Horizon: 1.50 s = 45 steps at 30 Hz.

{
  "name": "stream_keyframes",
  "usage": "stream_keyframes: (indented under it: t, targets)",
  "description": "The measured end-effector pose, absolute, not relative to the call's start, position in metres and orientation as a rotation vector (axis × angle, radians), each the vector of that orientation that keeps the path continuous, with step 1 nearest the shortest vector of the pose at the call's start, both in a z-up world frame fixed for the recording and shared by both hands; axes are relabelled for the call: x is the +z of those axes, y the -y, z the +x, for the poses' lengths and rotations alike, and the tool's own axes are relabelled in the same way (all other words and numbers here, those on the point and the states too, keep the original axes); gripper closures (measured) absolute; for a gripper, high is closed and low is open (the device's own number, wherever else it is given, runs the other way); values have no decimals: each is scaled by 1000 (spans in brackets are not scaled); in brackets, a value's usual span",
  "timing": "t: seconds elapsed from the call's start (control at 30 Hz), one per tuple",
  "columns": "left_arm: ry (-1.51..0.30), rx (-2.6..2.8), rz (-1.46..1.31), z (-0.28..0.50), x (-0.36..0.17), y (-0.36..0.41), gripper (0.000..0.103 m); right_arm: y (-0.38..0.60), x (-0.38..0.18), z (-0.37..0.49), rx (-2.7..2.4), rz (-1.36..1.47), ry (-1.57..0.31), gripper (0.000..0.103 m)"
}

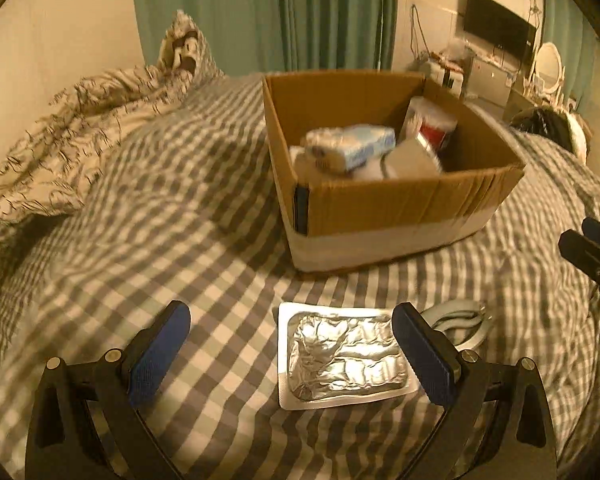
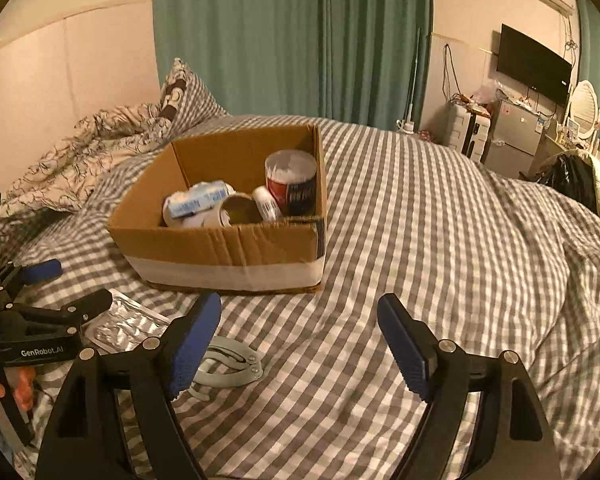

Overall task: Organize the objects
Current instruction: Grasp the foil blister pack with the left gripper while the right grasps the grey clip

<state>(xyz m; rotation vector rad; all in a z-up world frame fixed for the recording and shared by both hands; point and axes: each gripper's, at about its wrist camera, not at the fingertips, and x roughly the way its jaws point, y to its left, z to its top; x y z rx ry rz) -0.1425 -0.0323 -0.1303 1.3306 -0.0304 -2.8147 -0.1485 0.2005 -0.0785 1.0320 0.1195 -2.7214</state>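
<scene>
On the grey-and-white checked bedspread, my left gripper hangs spread wide over a silver foil blister pack, empty; my right gripper gapes wide beside white plastic clippers. Beyond both sits the brown cardboard box holding assorted packets.

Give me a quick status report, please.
Left gripper open over foil pack. Right gripper open, empty. Box ahead; path unobstructed.
</scene>
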Motion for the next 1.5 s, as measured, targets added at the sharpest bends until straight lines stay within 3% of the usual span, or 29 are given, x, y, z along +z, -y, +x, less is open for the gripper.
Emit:
stream_keyframes:
  t: [0.43,0.67,0.9,1.13,1.37,1.5]
  targets:
    - [337,-2802,1517,-147,-177,-18,0,-215,-128,-156,-2650,1155,-25,23]
    - [186,-2856,1644,-155,-187,-16,0,-217,-135,-153,-2644,1196,-5,23]
    - [357,-2847,1743,-131,-196,-30,1,-213,-126,-136,-2666,1174,-23,23]
    - [213,-2875,1652,-111,-165,-12,2,-194,-129,-107,-2638,1183,-76,23]
    - [263,-2848,1345,-107,-108,32,2,-165,-123,-100,-2562,1142,-228,23]
    - [239,-2829,1306,-108,-99,50,2,-134,-135,-107,-2523,1123,-370,23]
